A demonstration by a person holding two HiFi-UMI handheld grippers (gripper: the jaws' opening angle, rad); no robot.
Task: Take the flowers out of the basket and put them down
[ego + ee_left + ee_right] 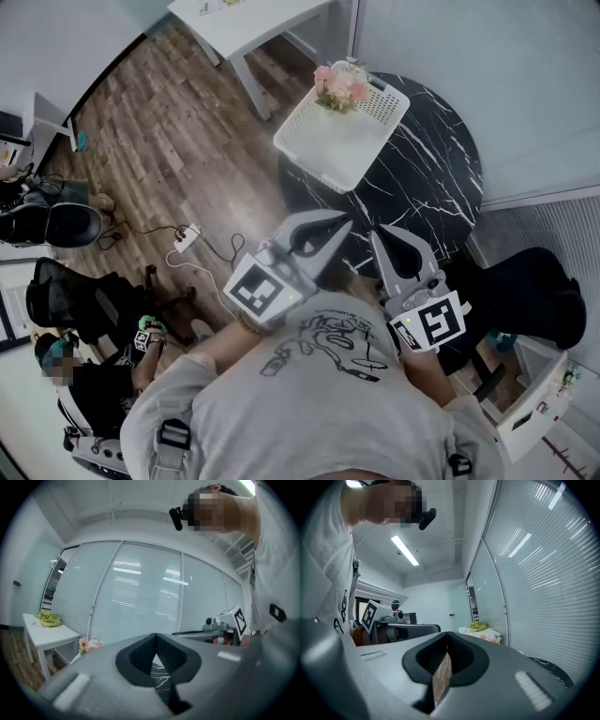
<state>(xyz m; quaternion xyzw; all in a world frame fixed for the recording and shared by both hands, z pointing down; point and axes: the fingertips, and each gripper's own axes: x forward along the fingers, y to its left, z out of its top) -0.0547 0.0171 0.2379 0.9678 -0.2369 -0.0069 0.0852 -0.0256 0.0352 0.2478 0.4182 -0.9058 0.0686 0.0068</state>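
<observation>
Holding nothing, left tool [337, 230] and right tool [381, 236] closed; flowers [340, 86] upright in basket [323, 155]

Bare tabletop [427, 187] before basket [328, 150]; glass wall [150, 602] close behind.

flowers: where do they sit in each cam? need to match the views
Head view: flowers at upper centre, in the far corner of the white basket.
Left gripper view: flowers low at left, small.
Right gripper view: flowers just right of centre, tiny.
Shared landmark: black marble table, under the basket in the head view, low centre in the left gripper view, lower right in the right gripper view.
</observation>
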